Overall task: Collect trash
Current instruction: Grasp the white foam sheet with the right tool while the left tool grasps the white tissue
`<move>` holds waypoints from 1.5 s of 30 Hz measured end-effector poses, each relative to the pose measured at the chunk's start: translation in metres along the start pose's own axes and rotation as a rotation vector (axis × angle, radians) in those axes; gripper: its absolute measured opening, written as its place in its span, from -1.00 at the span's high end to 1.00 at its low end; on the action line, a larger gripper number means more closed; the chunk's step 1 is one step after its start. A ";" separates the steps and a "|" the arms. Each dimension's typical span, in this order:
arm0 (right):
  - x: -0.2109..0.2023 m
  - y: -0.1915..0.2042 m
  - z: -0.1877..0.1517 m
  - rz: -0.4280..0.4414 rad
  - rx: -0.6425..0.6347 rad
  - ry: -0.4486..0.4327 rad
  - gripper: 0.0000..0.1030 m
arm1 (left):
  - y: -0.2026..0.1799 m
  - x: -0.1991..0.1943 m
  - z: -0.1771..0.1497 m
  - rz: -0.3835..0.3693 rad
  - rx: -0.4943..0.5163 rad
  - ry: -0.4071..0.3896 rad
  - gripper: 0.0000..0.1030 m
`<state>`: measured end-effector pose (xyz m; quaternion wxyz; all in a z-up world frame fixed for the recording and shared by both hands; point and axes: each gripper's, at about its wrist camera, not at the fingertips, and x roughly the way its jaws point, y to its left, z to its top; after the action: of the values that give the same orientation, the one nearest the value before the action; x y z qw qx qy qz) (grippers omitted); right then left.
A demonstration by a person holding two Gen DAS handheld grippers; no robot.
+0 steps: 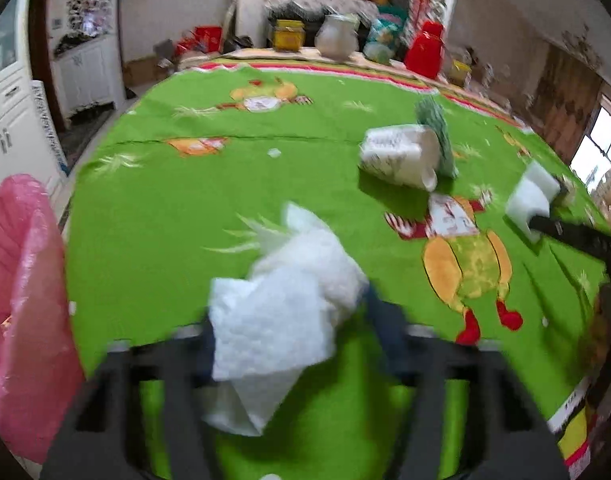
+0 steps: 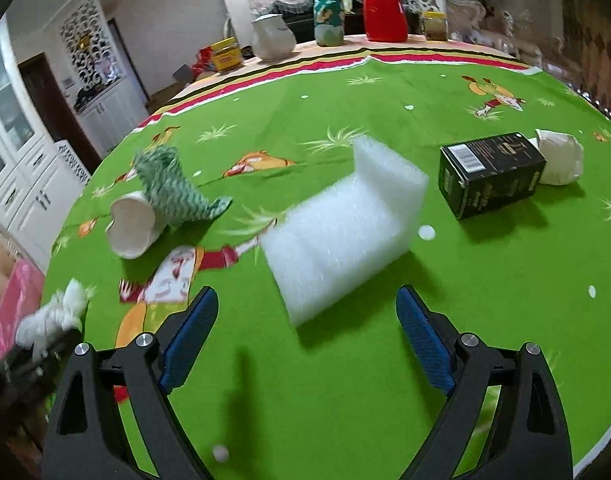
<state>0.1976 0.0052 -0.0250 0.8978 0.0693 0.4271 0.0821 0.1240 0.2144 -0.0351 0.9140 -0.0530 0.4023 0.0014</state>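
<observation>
two grippers were over the table with the green cloth (image 2: 385, 360). the left gripper (image 1: 289, 320) had its fingers pressed on a crumpled white tissue (image 1: 281, 300), which bulged out between them above the cloth, close to the near edge of the table. a pink bag (image 1: 21, 280) hung just beside the left edge. the right gripper (image 2: 305, 332) stood wide with nothing between its blue pads (image 2: 189, 336), just in front of a white foam block (image 2: 345, 224) that lay in the middle of the table. a paper cup (image 2: 131, 228) lay on its side toward the left edge, touching a green and white cloth (image 2: 169, 188). a dark box (image 2: 491, 174) and a crumpled white paper (image 2: 559, 156) were together near the right edge. jars and a red container (image 2: 383, 10) stood along the far edge.
</observation>
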 end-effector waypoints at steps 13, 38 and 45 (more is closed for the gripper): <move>0.042 0.006 0.026 -0.190 -0.014 0.039 -0.66 | -0.048 -0.014 -0.001 -0.093 0.037 -0.060 0.25; -0.004 -0.015 0.001 -0.085 -0.150 -0.039 0.05 | -0.059 -0.013 -0.004 -0.089 0.052 -0.035 0.23; -0.024 0.007 -0.022 -0.008 -0.211 -0.042 0.05 | -0.061 -0.015 -0.007 -0.077 0.062 -0.040 0.23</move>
<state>0.1649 0.0085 -0.0189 0.9091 -0.0254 0.3976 0.1217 0.1119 0.1538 -0.0227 0.9224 -0.0400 0.3814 -0.0455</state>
